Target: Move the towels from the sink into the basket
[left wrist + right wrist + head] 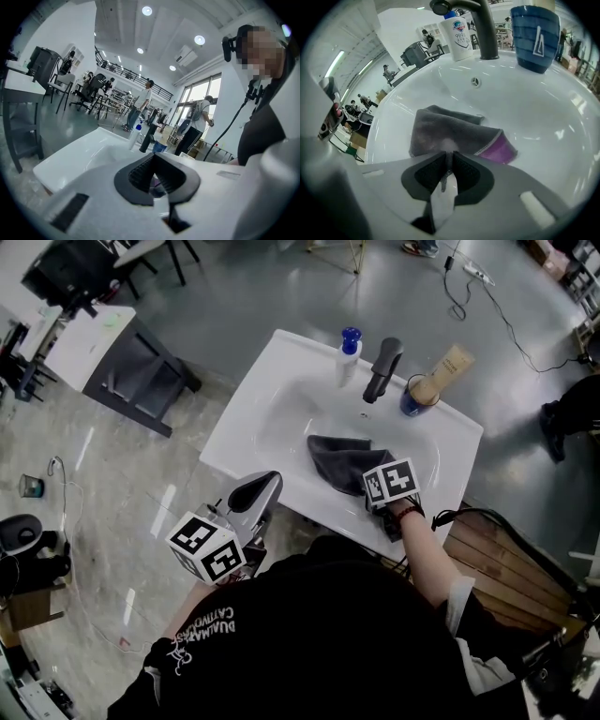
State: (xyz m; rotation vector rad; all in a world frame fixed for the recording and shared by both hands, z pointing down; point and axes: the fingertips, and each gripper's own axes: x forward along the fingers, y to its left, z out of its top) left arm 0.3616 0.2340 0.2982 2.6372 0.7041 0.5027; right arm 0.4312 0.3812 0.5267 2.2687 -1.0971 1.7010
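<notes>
**Inspector A:** What is the state of the right gripper [447, 157]?

**Inspector B:** Its jaws are all but together and nip only a thin edge of the grey towel [445, 129]. The rest of the cloth lies crumpled just beyond the jaws, on the floor of the sink [543, 117]. A purple layer [499, 150] shows to the right of the jaws. I cannot tell whether this is one towel or two.

**Inspector A:** What is the risk?

**Inspector B:** The bite is shallow. On lifting, the cloth's own weight may pull the edge free and drop it back into the basin. If the purple piece is a separate towel, it is likely to be left there.

**Inspector A:** And further out?

**Inspector B:** The faucet [480, 28], soap bottle [459, 33] and blue cup [534, 35] stand well beyond the jaws at the far rim. A trailing, swinging towel could catch the cup or the bottle and tip it.

**Inspector A:** What about the left gripper [153, 159]?

**Inspector B:** Its jaws are together with nothing in them, and it is off the sink's near rim, so it offers no support if the cloth slips. I cannot identify the basket in any view.
</notes>
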